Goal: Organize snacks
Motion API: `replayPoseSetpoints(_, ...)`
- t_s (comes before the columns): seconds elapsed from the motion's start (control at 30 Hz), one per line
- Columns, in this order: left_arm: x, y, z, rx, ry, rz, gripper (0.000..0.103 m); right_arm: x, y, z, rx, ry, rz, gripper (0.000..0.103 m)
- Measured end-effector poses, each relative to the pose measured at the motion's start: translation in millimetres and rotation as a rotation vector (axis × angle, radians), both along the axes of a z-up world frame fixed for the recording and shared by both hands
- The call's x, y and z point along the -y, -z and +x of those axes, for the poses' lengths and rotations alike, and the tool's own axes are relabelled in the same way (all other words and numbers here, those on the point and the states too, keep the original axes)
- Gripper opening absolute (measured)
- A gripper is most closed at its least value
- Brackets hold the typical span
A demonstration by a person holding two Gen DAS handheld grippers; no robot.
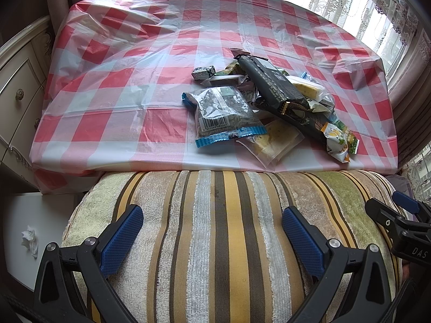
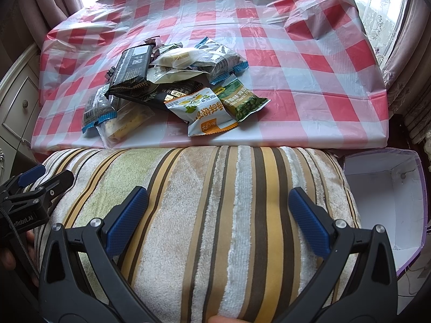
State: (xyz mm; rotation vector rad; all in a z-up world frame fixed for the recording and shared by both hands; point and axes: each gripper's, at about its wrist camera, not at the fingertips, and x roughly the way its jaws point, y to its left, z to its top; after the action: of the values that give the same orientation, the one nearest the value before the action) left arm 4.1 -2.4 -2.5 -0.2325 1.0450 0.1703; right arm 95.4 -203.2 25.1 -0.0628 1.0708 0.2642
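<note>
Nothing picked up yet; sorting not begun, by the look of it. Snack pile (image 2: 172, 86) heaped on the bench (image 2: 309, 86), near its front edge and left of centre in the right wrist view, right of centre in the left wrist view. On top, a long dark wrapper (image 1: 272, 83) lying across the rest. At the near side, a clear blue-edged packet (image 1: 226, 113), a pale yellow-and-white packet (image 2: 202, 113) and a green packet (image 2: 239, 99) just beside it, both within easy reach of the front edge.

Left tool (image 1: 212, 239) spread wide, gripping nothing, held low over the striped cushion (image 1: 215, 215) in front of the bench, aimed forward at the pile. Right tool (image 2: 218, 218) likewise spread wide and empty, level with the other, over the same cushion. Each visible at the edge of the other's view, so side by side and near each other.

Open white box (image 2: 385, 196) standing at the right of the cushion, below the bench edge, apparently empty; probably the destination, though unconfirmed.

Next move, as a judgement: reach forward over the cushion to an outlying packet, pinch by a flat sealed edge, avoid dragging the loose plastic cloth (image 1: 121, 53).
</note>
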Motion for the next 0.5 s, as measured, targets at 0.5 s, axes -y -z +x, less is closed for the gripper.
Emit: replayPoseSetpoints(0.5,4.1,-16.9,26.4,0.070,0.028,-0.046,0.092,-0.7,1.0,25.9,-0.033,-0.014,0.047,0.103)
